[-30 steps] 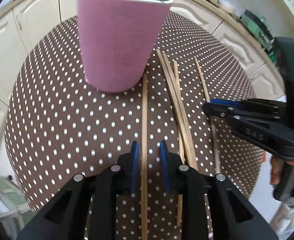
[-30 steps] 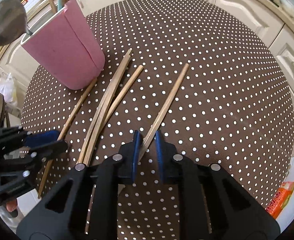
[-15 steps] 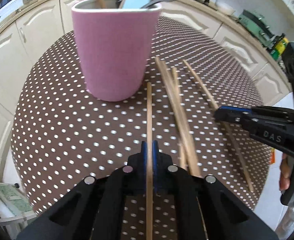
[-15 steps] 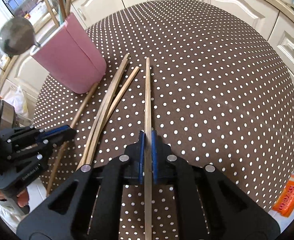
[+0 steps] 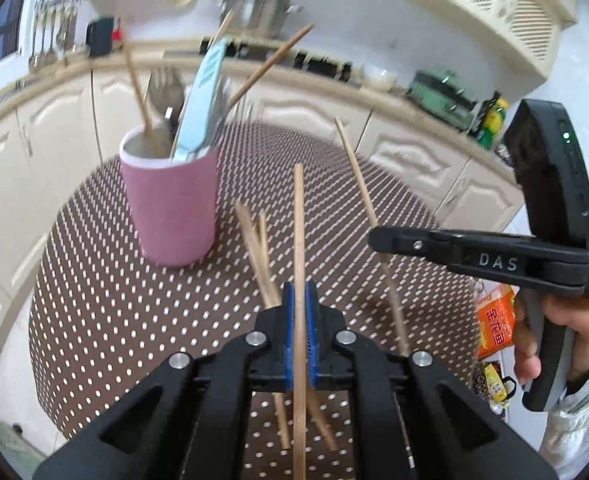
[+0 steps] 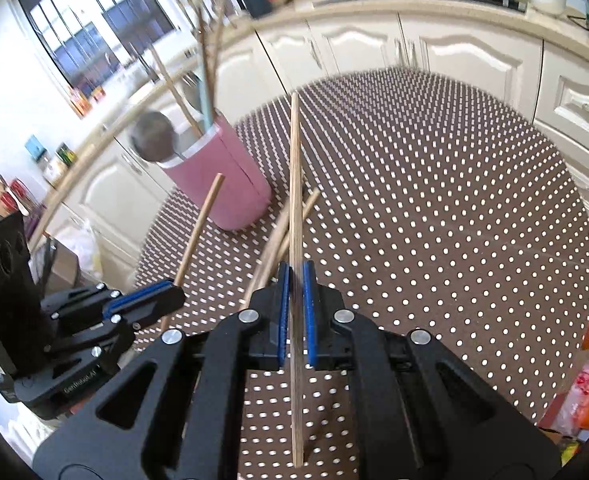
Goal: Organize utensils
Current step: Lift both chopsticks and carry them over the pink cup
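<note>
We hold one chopstick (image 5: 299,240) clamped in our left gripper (image 5: 300,334), another chopstick (image 6: 294,200) in our right gripper (image 6: 294,312); pink cup (image 5: 172,208) ahead-left, loose chopsticks (image 5: 256,248) beneath on the desk (image 5: 114,300).

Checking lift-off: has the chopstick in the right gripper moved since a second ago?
Yes. The chopstick has left the table and risen in the right gripper.
</note>
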The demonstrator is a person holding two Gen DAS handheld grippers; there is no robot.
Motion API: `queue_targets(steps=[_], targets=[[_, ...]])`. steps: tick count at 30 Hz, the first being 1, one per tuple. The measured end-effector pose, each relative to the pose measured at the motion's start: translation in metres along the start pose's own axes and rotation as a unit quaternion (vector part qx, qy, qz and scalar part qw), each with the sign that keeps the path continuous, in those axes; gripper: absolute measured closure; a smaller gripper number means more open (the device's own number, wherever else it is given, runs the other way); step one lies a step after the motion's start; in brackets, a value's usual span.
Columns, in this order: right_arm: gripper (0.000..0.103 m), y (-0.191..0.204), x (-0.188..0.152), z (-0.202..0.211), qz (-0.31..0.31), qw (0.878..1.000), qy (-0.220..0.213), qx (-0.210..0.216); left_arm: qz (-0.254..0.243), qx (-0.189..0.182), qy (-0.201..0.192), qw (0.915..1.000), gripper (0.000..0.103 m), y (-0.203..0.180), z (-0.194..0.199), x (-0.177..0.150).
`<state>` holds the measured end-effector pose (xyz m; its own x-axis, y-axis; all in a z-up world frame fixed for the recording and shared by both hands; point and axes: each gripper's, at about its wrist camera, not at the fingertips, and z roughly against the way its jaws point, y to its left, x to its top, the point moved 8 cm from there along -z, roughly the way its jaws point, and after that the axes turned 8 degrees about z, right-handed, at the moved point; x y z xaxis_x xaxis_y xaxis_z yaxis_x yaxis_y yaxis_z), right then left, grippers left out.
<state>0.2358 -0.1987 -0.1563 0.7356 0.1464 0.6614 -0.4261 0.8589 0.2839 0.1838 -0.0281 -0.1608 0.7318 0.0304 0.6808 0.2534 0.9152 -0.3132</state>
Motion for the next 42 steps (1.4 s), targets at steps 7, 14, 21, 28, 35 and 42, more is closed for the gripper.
queue_targets(steps=[7, 14, 21, 28, 35, 42], targets=[[0.096, -0.001, 0.004, 0.040, 0.009, 0.999, -0.049, 0.021, -0.020, -0.016, -0.091, 0.9955, 0.097, -0.028, 0.027, 0.028], [0.096, 0.005, 0.019, 0.073, 0.012, 0.994, -0.104, 0.038, -0.010, -0.022, -0.188, 0.9819, 0.097, -0.024, 0.071, 0.048], [0.096, 0.044, 0.050, 0.093, 0.037, 0.986, -0.157, 0.052, 0.039, -0.023, -0.250, 0.9672, 0.097, -0.002, 0.088, 0.088], [0.096, 0.088, 0.082, 0.080, 0.062, 0.979, -0.188, 0.054, 0.069, -0.022, -0.299, 0.9514, 0.097, 0.021, 0.108, 0.119], [0.096, 0.122, 0.123, 0.059, 0.088, 0.969, -0.225, 0.045, 0.081, -0.024, -0.343, 0.9355, 0.097, 0.044, 0.107, 0.152], [0.096, 0.131, 0.150, 0.043, 0.105, 0.962, -0.251, 0.026, 0.084, -0.012, -0.386, 0.9184, 0.097, 0.056, 0.088, 0.178]])
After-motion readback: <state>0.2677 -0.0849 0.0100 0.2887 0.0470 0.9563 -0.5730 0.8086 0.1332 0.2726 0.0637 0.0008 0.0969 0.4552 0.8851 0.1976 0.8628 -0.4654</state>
